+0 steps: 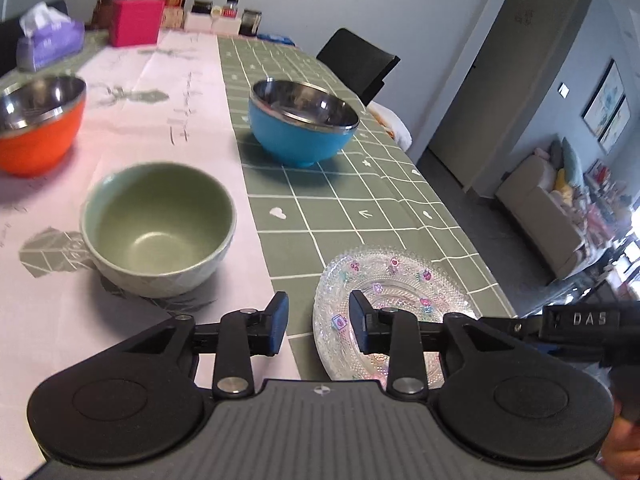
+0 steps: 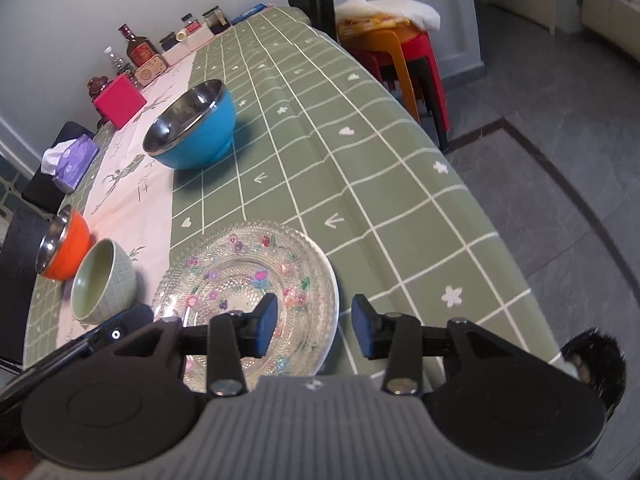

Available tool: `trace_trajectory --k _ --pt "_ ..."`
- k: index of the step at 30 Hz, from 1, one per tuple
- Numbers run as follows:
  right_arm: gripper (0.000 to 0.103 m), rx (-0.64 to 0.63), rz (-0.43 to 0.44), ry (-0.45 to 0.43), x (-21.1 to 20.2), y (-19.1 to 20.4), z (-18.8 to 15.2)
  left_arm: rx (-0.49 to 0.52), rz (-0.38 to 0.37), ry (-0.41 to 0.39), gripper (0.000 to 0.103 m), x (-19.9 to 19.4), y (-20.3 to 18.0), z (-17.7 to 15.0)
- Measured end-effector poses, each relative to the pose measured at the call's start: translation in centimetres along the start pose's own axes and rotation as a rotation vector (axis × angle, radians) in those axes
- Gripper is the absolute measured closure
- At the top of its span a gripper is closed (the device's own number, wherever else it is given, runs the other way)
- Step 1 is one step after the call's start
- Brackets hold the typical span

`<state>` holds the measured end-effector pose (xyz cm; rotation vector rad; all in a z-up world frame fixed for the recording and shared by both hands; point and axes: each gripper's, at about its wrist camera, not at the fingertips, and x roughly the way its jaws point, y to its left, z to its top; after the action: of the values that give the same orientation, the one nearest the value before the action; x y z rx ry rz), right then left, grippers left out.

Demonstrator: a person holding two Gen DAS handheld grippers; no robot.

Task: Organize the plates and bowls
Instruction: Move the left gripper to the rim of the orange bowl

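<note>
Soft, even daylight; a blown-out window [image 1: 634, 224] glares at far right. Bowls cast faint shadows (the blue bowl [image 1: 303, 122] most). Fisheye bends edges, corners vignette, slight blur throughout.

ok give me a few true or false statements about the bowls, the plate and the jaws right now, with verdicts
1. The green bowl is empty. True.
2. The blue bowl is stacked inside the orange bowl. False: they stand apart, the blue one on the green checked cloth, the orange one on the pale pink cloth.
3. The left gripper is clamped on the green bowl. False: its jaws are open and hold nothing.
4. The glass plate has coloured flower decorations. True.
5. The right gripper is open, by the glass plate's near edge. True.
</note>
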<state>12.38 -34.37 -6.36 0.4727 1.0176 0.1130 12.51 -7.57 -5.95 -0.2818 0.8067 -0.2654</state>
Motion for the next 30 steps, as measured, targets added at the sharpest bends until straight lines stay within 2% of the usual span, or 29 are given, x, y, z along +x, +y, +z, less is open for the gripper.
trace_trajectory --k 1,3,5,7,11,16,18,22,25,27,28,30 --pt "0.062 0.009 0.003 0.01 0.1 -0.1 0.0 -0.014 -0.014 0.012 0.075 0.3 0.3 0.0" --pt "0.063 0.018 0.009 0.025 0.4 -0.1 -0.1 -0.026 -0.035 0.03 0.09 0.7 0.7 0.0" --pt "0.063 0.015 0.013 0.031 0.5 0.0 -0.2 -0.014 -0.044 0.031 0.093 0.8 0.6 -0.1" --pt "0.068 0.011 0.018 0.031 0.5 0.2 -0.2 0.004 -0.035 0.03 0.094 0.8 0.2 -0.2" --pt "0.07 0.002 0.018 0.035 0.6 0.4 -0.2 0.046 -0.024 0.038 0.094 0.8 -0.3 -0.3" --pt "0.081 -0.018 0.0 0.031 0.6 0.4 -0.3 0.139 0.013 0.04 0.094 0.6 -1.5 -0.5" --pt "0.082 -0.02 -0.001 0.03 0.5 0.3 -0.3 0.158 0.023 0.044 0.093 0.6 -1.7 -0.5" --pt "0.082 -0.032 -0.013 0.021 0.4 0.5 -0.4 0.154 0.02 0.036 0.093 0.5 -1.6 -0.6" --pt "0.079 -0.094 -0.037 -0.051 -0.6 1.4 -0.5 0.144 0.023 0.009 0.091 -0.2 -1.5 -0.6" --pt "0.075 -0.129 -0.041 -0.1 -1.3 2.0 -0.4 0.134 0.018 -0.005 0.083 -0.8 -1.3 -0.3" --pt "0.07 -0.132 -0.024 -0.113 -1.5 2.2 -0.4 0.127 0.015 -0.013 0.081 -1.2 -1.2 -0.2" --pt "0.068 -0.128 0.038 -0.122 -1.8 2.4 -0.3 0.115 0.012 -0.025 0.075 -2.1 -0.7 0.3"
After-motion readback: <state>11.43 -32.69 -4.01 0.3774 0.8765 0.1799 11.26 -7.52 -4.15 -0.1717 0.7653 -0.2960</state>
